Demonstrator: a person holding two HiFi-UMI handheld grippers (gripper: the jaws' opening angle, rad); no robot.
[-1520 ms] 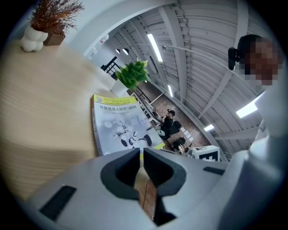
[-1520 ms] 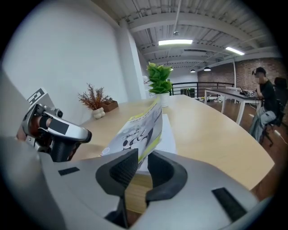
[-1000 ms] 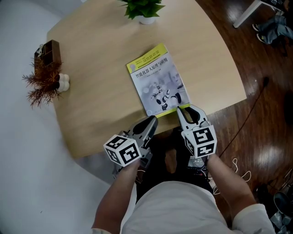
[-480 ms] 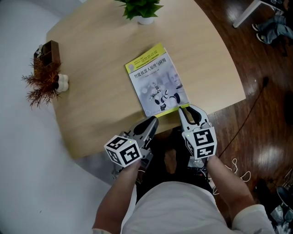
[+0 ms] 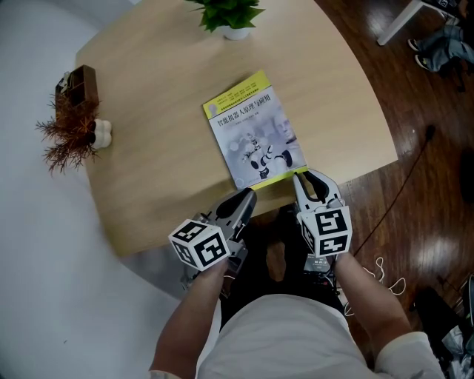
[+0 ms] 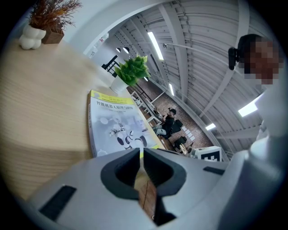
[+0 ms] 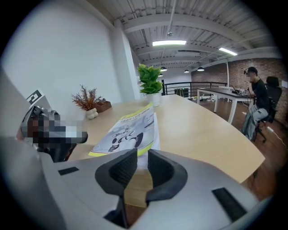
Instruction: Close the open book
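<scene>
Jaws narrowly spread and empty on the right gripper [image 7: 138, 152], pressed all but together and empty on the left gripper [image 6: 140, 152]. Just beyond both tips, one book [image 5: 252, 129], closed and flat by the desk's [image 5: 163, 111] near edge. Farther out, one green plant [image 5: 229, 13] in a white pot [image 5: 238, 32] at the far edge, one dried sprig [image 5: 63, 141] at the left edge, bare wood between.

The head view looks steeply down from above the person onto the whole desk [image 5: 163, 111]. Both gripper views sit low at its near edge, looking along their own jaws across the top, the left one rolled sideways. All three share the book [image 5: 255, 133] and potted plant [image 5: 231, 15].
</scene>
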